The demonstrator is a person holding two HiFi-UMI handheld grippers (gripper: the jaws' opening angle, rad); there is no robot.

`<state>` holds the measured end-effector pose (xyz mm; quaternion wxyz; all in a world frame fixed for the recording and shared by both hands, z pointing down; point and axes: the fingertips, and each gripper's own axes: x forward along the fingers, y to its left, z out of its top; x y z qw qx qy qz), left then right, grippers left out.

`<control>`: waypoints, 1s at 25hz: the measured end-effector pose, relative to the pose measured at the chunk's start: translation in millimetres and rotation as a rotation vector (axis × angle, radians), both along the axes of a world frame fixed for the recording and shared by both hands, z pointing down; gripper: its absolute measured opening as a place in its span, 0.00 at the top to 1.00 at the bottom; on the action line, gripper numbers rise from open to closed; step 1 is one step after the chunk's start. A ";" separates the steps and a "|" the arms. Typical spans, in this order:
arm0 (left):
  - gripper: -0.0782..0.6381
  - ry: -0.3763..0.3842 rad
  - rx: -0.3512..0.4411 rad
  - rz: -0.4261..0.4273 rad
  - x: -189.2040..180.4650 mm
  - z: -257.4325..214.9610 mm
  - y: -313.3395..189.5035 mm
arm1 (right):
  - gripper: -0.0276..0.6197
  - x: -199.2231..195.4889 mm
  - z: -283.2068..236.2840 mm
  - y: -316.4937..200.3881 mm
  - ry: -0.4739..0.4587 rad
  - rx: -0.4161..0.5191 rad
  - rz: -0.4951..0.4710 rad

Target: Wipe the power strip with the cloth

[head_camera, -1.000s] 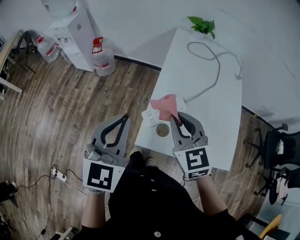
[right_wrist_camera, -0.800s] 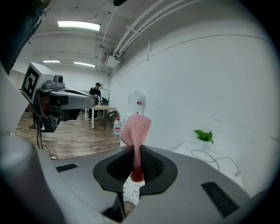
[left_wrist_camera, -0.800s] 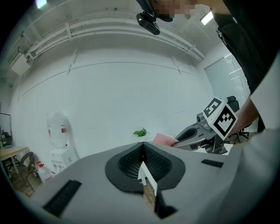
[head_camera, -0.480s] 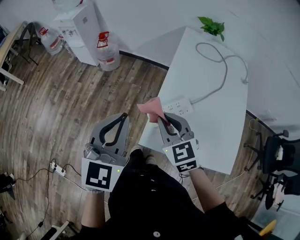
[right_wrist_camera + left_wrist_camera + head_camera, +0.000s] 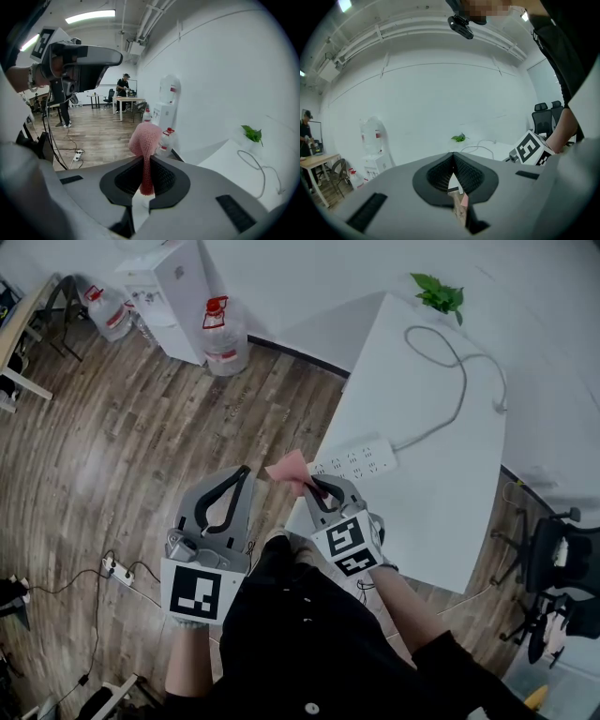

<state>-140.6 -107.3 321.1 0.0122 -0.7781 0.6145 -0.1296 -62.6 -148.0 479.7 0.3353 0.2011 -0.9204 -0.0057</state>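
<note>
The white power strip [image 5: 356, 458] lies near the left edge of the white table [image 5: 431, 493], and its grey cable [image 5: 459, 371] loops away toward the far end. My right gripper [image 5: 312, 486] is shut on a pink cloth [image 5: 288, 470], held just left of the strip at the table's corner. In the right gripper view the cloth [image 5: 146, 140] stands up from between the jaws of my right gripper [image 5: 146, 176]. My left gripper [image 5: 244, 472] hangs over the wooden floor to the left. In its own view, my left gripper [image 5: 452, 159] is shut on nothing.
A small green plant [image 5: 439, 294] stands at the table's far end. A water dispenser [image 5: 169, 287] and water bottles [image 5: 225, 329] are by the wall. Another power strip [image 5: 117, 570] lies on the floor, and office chairs [image 5: 562, 568] stand at the right. People [image 5: 124, 89] work at desks in the distance.
My right gripper has drawn the pink cloth left and toward me, off the power strip to the table's corner. The left gripper has kept its place.
</note>
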 end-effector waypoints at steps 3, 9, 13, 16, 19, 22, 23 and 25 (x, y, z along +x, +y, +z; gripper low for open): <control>0.87 0.004 -0.009 -0.007 -4.7 1.7 -2.5 | 0.88 -7.6 12.1 1.5 0.006 -0.035 -0.010; 0.87 0.003 -0.024 -0.006 -8.3 8.4 -4.8 | 0.88 -15.3 38.2 3.4 0.050 -0.071 -0.027; 0.87 0.007 -0.027 0.001 -7.0 10.4 -6.7 | 0.88 -16.9 48.1 -0.6 0.074 -0.079 -0.025; 0.87 0.009 -0.029 0.009 -4.1 12.0 -9.3 | 0.88 -14.5 55.4 -4.6 0.090 -0.082 -0.019; 0.87 0.010 -0.032 0.017 -3.1 13.5 -13.1 | 0.88 -12.5 62.6 -9.9 0.104 -0.089 -0.009; 0.87 0.017 -0.040 0.022 -2.8 15.0 -15.7 | 0.88 -8.6 68.5 -14.8 0.118 -0.097 0.011; 0.87 0.020 -0.043 0.022 -2.2 15.7 -16.5 | 0.88 -6.3 70.6 -16.5 0.124 -0.098 0.017; 0.87 0.021 -0.046 0.026 -1.6 17.3 -18.1 | 0.88 -2.1 74.8 -20.1 0.135 -0.098 0.029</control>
